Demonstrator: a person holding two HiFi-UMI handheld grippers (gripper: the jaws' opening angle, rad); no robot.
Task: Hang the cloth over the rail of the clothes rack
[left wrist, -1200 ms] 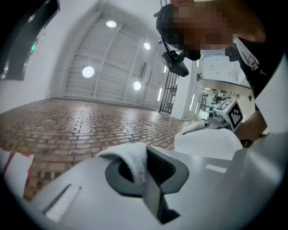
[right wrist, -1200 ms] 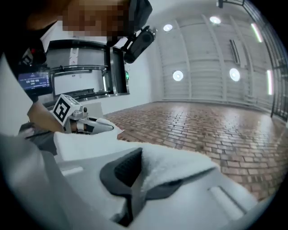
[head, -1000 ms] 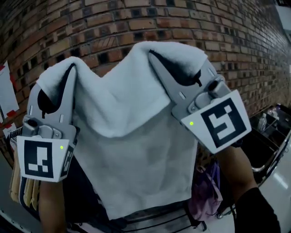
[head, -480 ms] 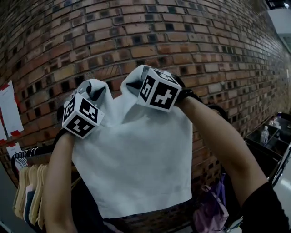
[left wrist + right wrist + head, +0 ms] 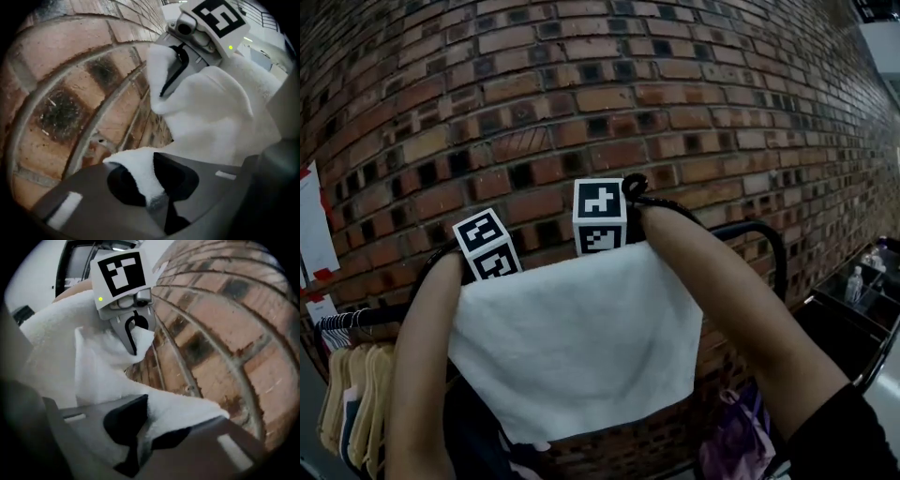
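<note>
White cloth [image 5: 581,347] across the rack's rail [image 5: 745,227], a gripper on each top corner.
Cloth hangs down the near side, top edge at bar height. Left gripper [image 5: 154,194]: jaws opening, cloth corner between them, pads on it. Right gripper [image 5: 140,437]: clamped tight on the other corner. Brick wall [image 5: 581,94] just behind; hangers [image 5: 347,394] lower left.

1 cloth [image 5: 577,347], 1 rail [image 5: 741,228], 1 brick wall [image 5: 581,84]
</note>
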